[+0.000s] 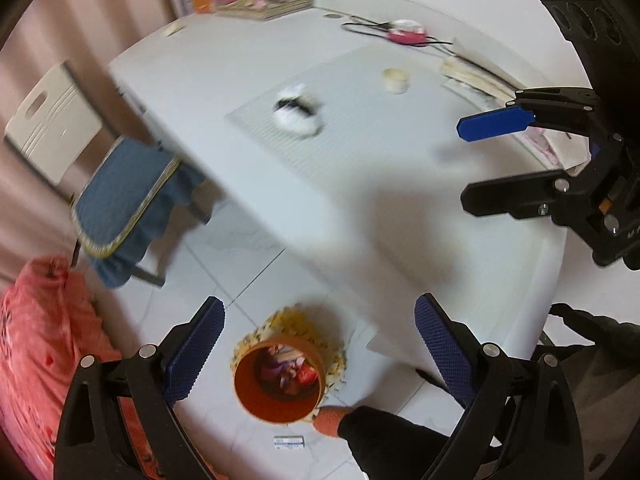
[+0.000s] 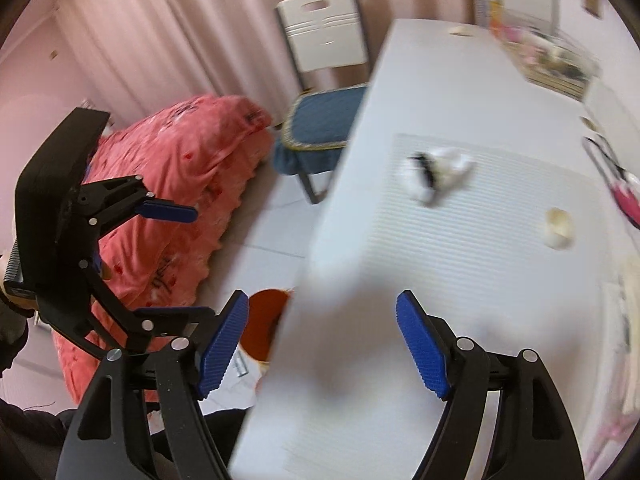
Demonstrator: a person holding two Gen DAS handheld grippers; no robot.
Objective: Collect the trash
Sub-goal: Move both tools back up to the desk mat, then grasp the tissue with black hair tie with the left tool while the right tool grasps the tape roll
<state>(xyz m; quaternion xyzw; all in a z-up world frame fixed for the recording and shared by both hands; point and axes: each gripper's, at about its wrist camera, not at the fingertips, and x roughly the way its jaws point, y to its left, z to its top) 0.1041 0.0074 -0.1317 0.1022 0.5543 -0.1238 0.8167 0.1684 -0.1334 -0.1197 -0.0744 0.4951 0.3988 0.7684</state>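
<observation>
Orange plastic, one waste bin (image 1: 279, 384) stands on the floor directly below the left gripper (image 1: 320, 344), which points down past the table edge with both blue pads spread wide and nothing between them. The right gripper (image 2: 322, 344) hovers over the white table (image 2: 460, 300), likewise spread and empty. Ahead of it on the ribbed mat (image 2: 500, 200) lie two items: one crumpled black-and-white wrapper (image 2: 438, 174) and, farther right, one small cream cup (image 2: 559, 227). Beyond, one chair with a blue cushion (image 2: 320, 124).
</observation>
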